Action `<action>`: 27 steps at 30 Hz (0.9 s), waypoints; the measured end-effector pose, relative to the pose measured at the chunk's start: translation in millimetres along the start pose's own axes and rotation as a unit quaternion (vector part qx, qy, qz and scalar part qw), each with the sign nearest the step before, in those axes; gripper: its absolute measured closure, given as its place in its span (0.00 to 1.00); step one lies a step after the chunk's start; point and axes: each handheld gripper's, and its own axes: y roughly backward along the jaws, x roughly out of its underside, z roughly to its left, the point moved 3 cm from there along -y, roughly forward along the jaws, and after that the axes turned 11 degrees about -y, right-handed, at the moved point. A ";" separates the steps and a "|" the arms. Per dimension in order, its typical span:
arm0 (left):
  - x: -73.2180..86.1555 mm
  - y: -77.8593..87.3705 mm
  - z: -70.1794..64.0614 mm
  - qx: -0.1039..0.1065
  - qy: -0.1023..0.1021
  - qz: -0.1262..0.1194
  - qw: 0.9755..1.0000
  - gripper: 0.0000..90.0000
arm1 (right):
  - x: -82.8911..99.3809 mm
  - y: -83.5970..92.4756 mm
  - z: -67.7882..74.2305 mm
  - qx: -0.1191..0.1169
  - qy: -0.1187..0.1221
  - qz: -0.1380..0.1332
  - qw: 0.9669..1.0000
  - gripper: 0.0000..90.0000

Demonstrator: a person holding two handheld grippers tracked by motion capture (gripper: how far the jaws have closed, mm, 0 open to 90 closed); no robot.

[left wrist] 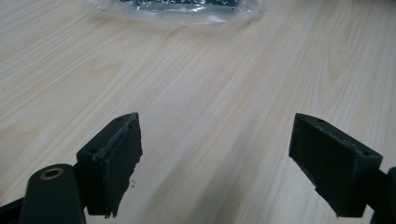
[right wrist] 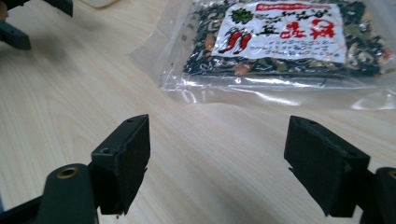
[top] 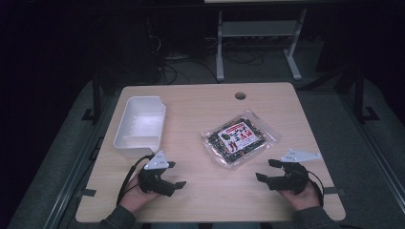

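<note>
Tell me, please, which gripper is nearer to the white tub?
Left. The left gripper sits just below the white tub, near its front edge; the right gripper lies across the table, beyond the clear packet.

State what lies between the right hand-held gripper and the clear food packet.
Nothing: bare wooden table lies between the open right hand-held gripper and the packet, as the right gripper view shows.

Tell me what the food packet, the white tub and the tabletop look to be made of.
Food packet: clear glossy plastic film, bright glare at its wrinkled edge. White tub: probably smooth moulded plastic, rounded corners. Tabletop: pale matte wood grain, possibly laminate.
</note>
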 end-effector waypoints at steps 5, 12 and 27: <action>0.1 -0.3 1.2 0.003 -0.003 0.002 1.000 0.18 | -5.6 -3.3 -5.3 0.013 -0.022 0.000 1.000 0.23; 1.2 -0.4 3.7 0.000 -0.002 0.006 1.000 0.19 | -23.0 -5.7 -16.0 0.041 -0.040 0.004 0.998 0.23; 0.2 2.1 4.1 -0.008 -0.007 0.000 1.000 0.19 | -85.6 4.6 -45.6 0.085 -0.068 0.004 0.994 0.23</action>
